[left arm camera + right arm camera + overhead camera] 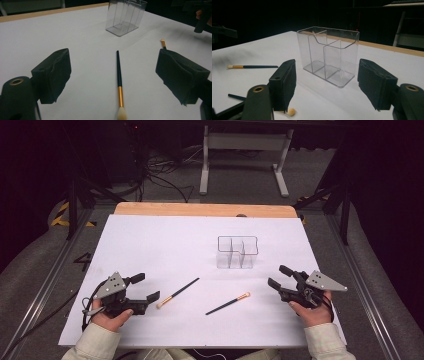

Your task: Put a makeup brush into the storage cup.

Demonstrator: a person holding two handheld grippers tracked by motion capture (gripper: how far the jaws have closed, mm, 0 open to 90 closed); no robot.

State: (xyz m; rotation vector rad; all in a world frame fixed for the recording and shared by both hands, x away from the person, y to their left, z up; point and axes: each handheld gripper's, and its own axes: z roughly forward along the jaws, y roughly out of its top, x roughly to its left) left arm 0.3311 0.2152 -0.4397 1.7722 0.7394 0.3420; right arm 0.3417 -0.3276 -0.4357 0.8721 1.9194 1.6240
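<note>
Clear plastic organizer [237,252] beyond two brushes [177,292] [228,303], both tools [146,288] [278,276] spread, empty.

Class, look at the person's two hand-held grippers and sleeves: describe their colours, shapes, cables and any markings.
Each hand wears a pale cream sleeve. The left gripper and right gripper are black, each with two blocky padded jaws and a grey three-cornered plate dotted with small holes. Brass-ringed holes sit at the jaw bases. A thin cable loops by the left hand.

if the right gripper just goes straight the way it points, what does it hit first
Most likely the clear organizer: it stands straight ahead between the open jaws of the right gripper, with bare white table before it. Depth is hard to judge.
</note>
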